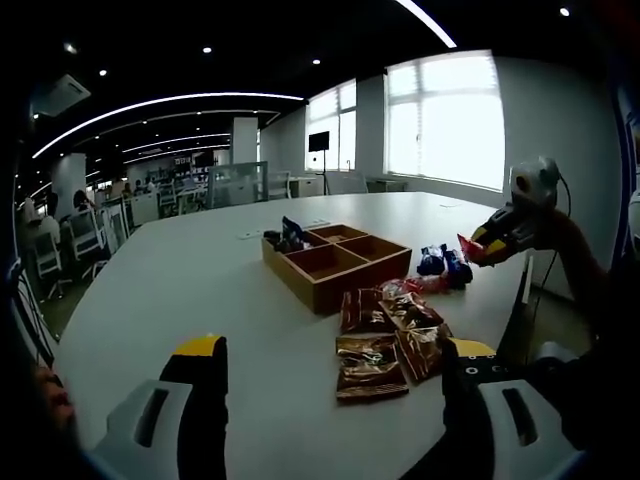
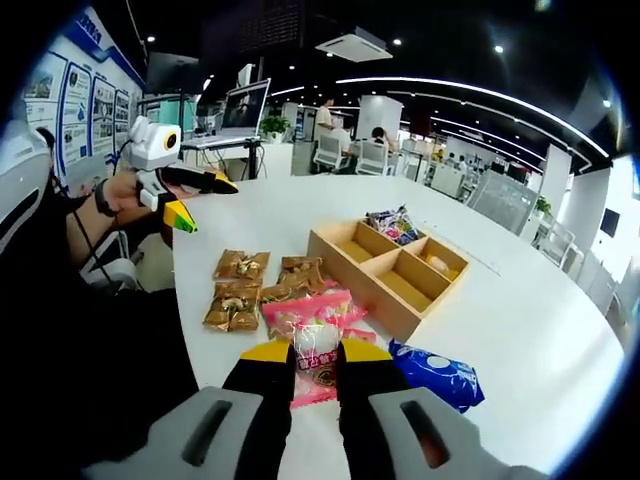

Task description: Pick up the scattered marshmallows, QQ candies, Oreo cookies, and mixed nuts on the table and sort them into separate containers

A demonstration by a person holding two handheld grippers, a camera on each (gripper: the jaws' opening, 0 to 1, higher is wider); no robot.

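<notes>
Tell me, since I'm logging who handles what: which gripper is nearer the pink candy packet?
Right. The right gripper is shut on the pink candy packet. The left gripper hangs open beyond the brown nut packets, apart from it.

Pink packet (image 2: 318, 352) partly behind claw

Table: my white table (image 1: 200, 290) carries everything
Landmark: wooden tray (image 1: 335, 263) near its middle
Brown packets (image 1: 385, 345): just before the tray
Blue packets (image 1: 443, 263): beside the tray
</notes>
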